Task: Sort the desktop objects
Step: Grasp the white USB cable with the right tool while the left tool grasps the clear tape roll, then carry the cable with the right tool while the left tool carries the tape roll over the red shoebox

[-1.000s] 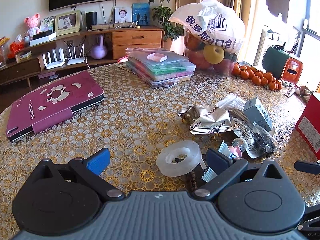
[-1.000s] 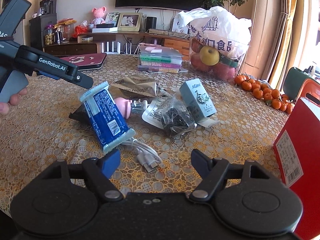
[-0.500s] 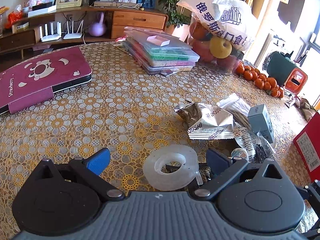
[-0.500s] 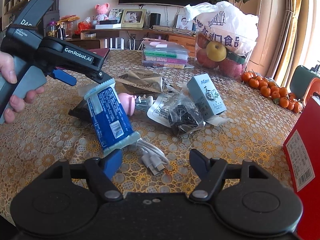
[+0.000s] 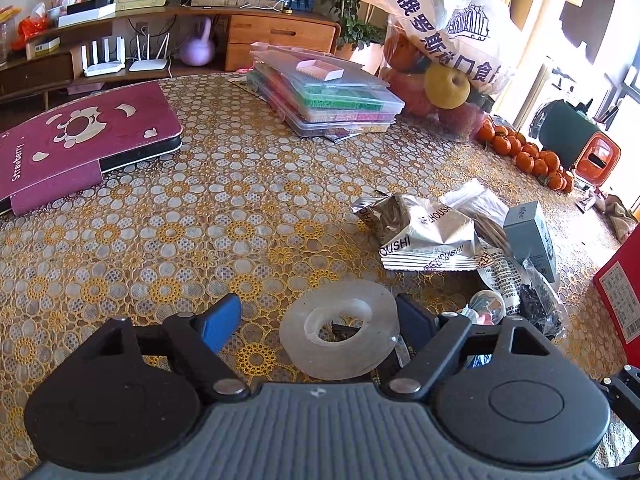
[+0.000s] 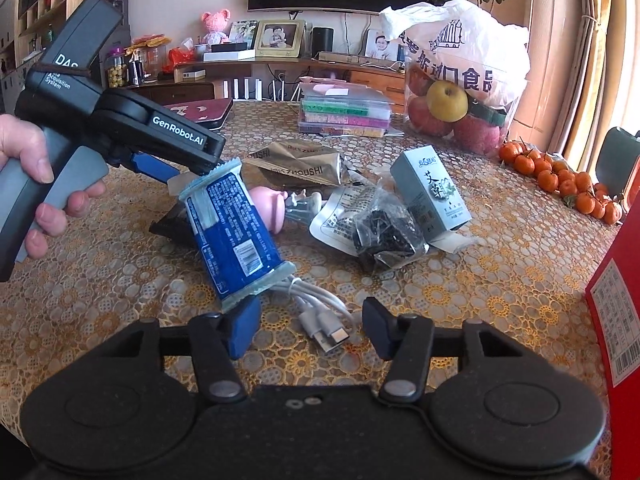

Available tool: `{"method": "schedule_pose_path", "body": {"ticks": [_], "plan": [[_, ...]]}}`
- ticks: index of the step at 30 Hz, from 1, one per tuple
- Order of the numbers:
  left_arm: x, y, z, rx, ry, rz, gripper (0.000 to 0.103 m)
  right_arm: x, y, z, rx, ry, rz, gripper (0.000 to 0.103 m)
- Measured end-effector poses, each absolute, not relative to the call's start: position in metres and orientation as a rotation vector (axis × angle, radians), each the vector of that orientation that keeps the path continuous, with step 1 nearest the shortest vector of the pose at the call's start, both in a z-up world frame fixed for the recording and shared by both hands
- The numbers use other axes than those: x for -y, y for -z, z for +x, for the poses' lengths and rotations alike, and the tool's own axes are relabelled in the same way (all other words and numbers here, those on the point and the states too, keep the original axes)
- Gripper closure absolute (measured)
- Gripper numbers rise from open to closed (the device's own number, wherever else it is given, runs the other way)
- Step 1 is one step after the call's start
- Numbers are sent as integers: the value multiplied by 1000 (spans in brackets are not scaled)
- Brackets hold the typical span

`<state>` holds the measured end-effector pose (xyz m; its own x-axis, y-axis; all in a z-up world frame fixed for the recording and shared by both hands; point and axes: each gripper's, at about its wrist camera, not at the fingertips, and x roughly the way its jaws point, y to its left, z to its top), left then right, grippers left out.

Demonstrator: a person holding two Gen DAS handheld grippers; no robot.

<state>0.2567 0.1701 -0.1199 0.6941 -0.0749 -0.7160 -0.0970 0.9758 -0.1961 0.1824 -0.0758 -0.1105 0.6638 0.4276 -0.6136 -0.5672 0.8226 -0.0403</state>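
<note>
the round table (image 5: 240,208) takes up most of the room from where i stand, covered in a gold floral lace cloth. at its far edge sits a white plastic bag of fruit (image 5: 448,40), with a stack of clear bead cases (image 5: 328,92) beside it and a burgundy tablet case (image 5: 80,140) off to the left. a red box (image 6: 616,304) stands at the right edge, and a row of small oranges (image 6: 560,176) lies beyond it.

nearer the middle is the clutter: a crumpled silver snack wrapper (image 5: 424,240), a grey-green carton (image 6: 432,188) leaning on a bag of dark bits (image 6: 384,232), a pink pig toy (image 6: 272,208), and a blue snack packet (image 6: 232,232) lying across a white usb cable (image 6: 320,312).

the left gripper (image 5: 316,320), held in a person's hand (image 6: 36,184), has its jaws spread wide; a clear roll of tape (image 5: 340,332) lies flat between them, against the right pad and well clear of the blue left one. from the other side its tips sit just at the top end of the blue packet.

the right gripper (image 6: 308,328) is also spread open, holding nothing, low over the cable's plug, its left pad right by the packet's lower end.
</note>
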Motion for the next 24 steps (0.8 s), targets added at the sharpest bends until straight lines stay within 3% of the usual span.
{"method": "schedule_pose_path", "body": {"ticks": [6, 8, 24], "plan": [[-168, 119, 256, -797, -32, -191, 44, 77, 110, 177, -628, -580, -235, 67], [-169, 119, 255, -797, -34, -196, 44, 78, 109, 176, -627, -574, -240, 78], [-167, 102, 237, -803, -100, -153, 44, 107, 96, 171, -615, -476, -203, 81]]}}
